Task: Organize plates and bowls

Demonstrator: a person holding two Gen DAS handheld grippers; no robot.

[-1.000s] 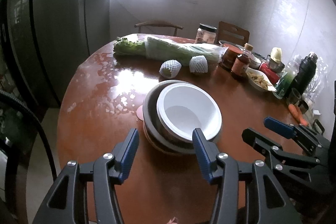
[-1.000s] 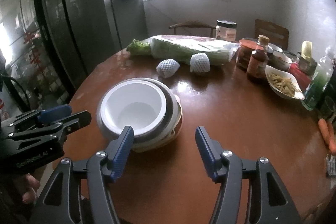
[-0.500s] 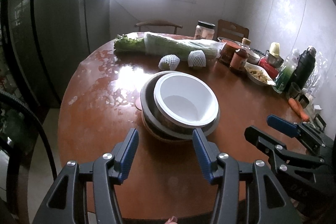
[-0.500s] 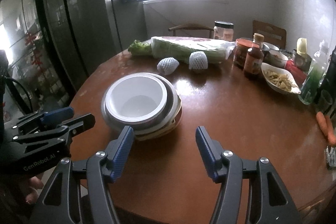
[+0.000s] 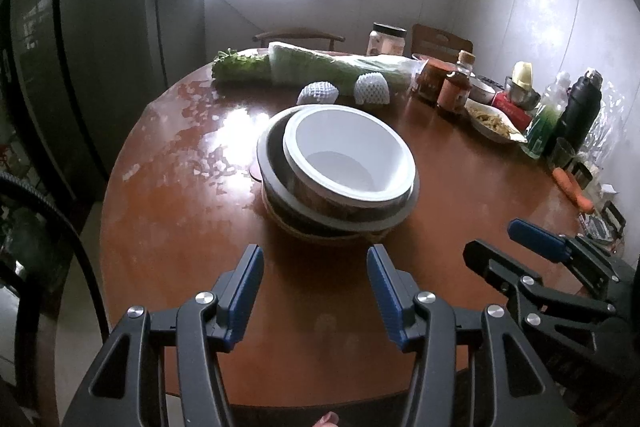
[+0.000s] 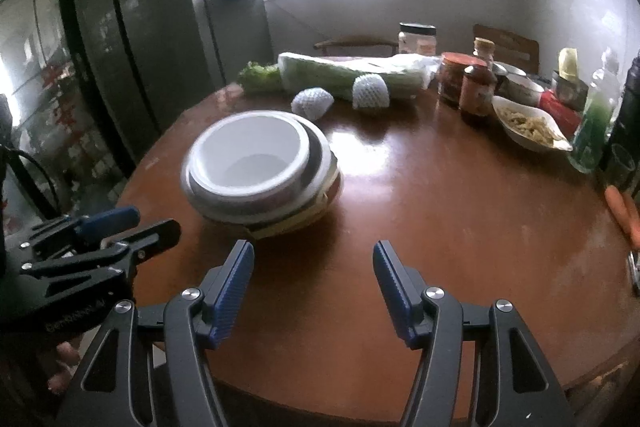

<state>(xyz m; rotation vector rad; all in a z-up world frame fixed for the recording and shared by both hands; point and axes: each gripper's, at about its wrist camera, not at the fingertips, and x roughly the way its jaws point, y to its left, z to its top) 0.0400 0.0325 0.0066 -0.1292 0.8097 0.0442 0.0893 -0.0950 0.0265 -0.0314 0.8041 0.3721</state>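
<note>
Bowls nested, stacking looking nearly done

You are holding the left gripper (image 5: 315, 269) and right gripper (image 6: 313, 266) parted and empty near the nested bowls (image 5: 340, 175), white bowl (image 6: 248, 155) topmost, resting mid-table (image 6: 460, 227); little seems left.

top bowl (image 5: 348, 155): plain white
bowl under it (image 5: 280, 163): dark grey, pale rim
table (image 5: 176, 211): glossy reddish brown
gripper pads (image 5: 244, 291): blue, ribbed, on black frames
fruit sleeves (image 5: 318, 93): white mesh
carrot (image 5: 572, 187): orange
flask (image 5: 580, 111): black
</note>
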